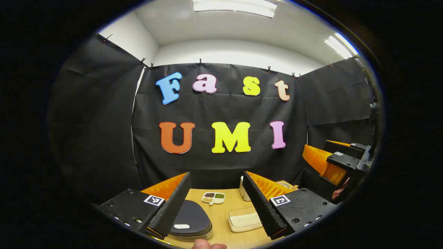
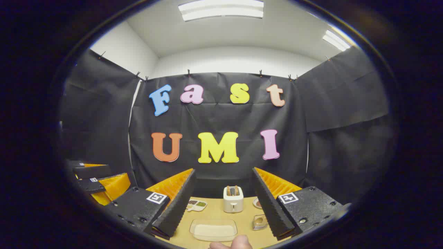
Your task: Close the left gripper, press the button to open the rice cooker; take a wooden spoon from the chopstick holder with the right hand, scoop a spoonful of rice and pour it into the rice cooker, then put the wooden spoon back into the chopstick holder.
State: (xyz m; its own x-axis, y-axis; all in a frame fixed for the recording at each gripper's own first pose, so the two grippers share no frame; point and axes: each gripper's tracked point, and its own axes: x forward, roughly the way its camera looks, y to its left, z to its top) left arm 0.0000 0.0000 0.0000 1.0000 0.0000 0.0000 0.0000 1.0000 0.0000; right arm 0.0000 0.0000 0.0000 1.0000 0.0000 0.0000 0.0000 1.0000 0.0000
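1. In the left gripper view, the left gripper (image 1: 219,202) hangs above the desk (image 1: 221,224) with its jaws spread wide and nothing between them.
2. The cooker (image 1: 191,219), dark-lidded and with its lid down, sits at the desk's near edge, just under and beside that gripper's left-hand finger. A pale button (image 1: 181,226) shows on the lid's near part.
3. A clear rice tray (image 1: 244,221) lies beside the cooker, toward the right-hand finger, apart from it.
4. A small divided dish (image 1: 214,197) with dark and green fillings lies farther back, toward the desk's far edge.
5. A white toaster (image 1: 245,193) stands near the far edge, partly hidden behind the right-hand finger.
6. The right gripper (image 1: 328,162) shows at the right side of this view, raised above the desk, with a hand (image 1: 341,192) below it.
7. In the right gripper view, the right gripper (image 2: 223,204) is also spread wide and empty, above the desk (image 2: 214,214).
8. The rice tray (image 2: 213,230) lies at the near edge between its fingers; the toaster (image 2: 233,200) stands behind it, the divided dish (image 2: 196,204) to the left.
9. A small clear jar (image 2: 259,222) sits beside the tray, close to the right-hand finger.
10. The left gripper (image 2: 95,185) shows at the left of this view. I cannot make out the spoon or its holder.
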